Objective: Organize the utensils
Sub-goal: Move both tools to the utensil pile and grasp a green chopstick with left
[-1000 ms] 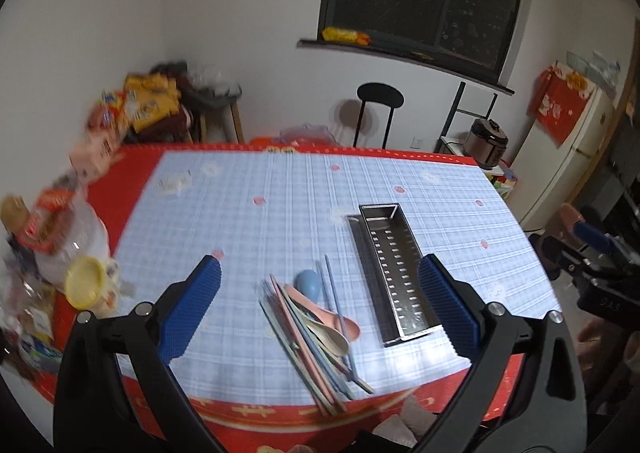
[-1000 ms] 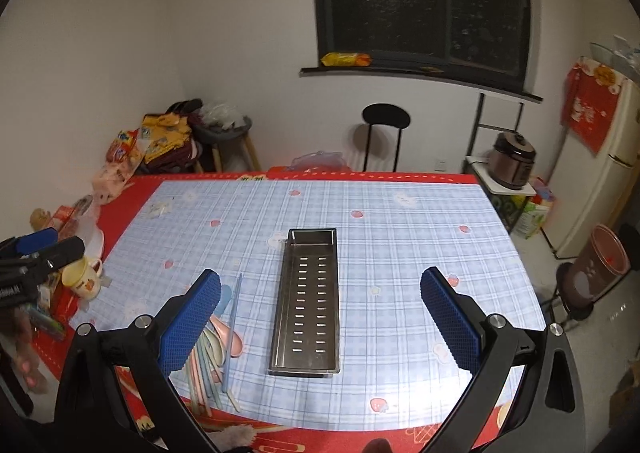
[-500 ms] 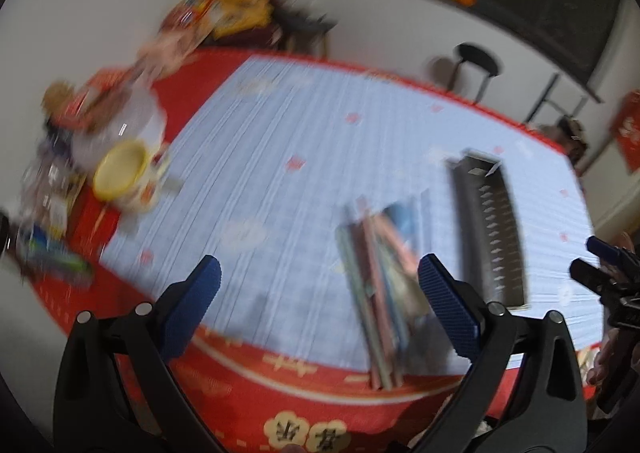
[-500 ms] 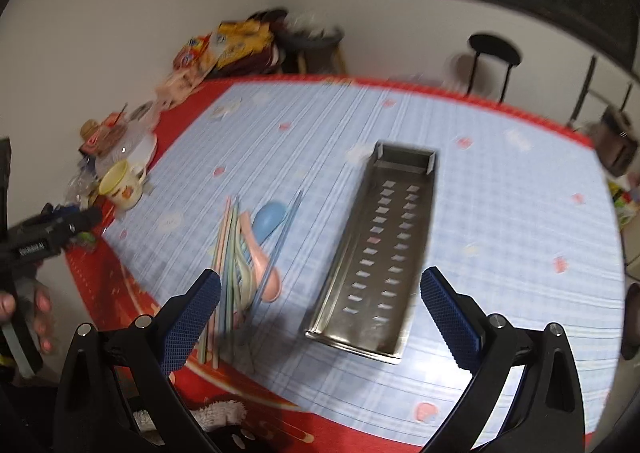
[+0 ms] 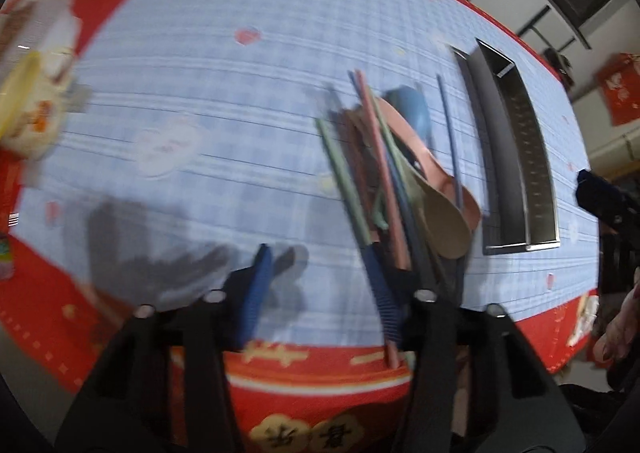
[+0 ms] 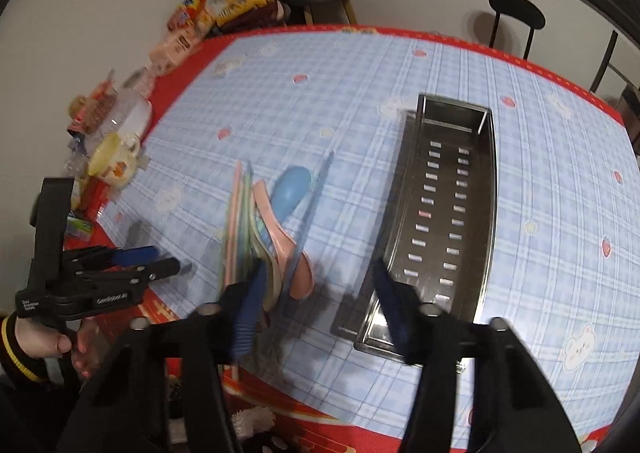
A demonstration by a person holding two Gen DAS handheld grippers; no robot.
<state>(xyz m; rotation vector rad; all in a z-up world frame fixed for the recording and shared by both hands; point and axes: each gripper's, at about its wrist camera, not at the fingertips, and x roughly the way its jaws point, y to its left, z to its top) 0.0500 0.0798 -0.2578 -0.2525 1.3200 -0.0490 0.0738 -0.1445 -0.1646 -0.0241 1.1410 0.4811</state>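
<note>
A blue-checked, red-edged surface (image 6: 540, 193) carries a steel perforated tray (image 6: 444, 213), nothing inside, beside piled chopsticks and spoons (image 6: 268, 229). Left claw (image 5: 316, 285) and right claw (image 6: 316, 301) both spread.

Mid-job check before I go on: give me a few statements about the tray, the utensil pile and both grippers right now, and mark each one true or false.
1. The metal tray holds no utensils. True.
2. The blue spoon lies in the tray. False: it lies in the utensil pile on the tablecloth, beside the tray.
3. The right gripper is clamped on a chopstick. False: its jaws are open, holding nothing.
4. The left gripper is open, low above the near table edge. True.
5. A yellow mug stands near the table's left edge. True.
</note>
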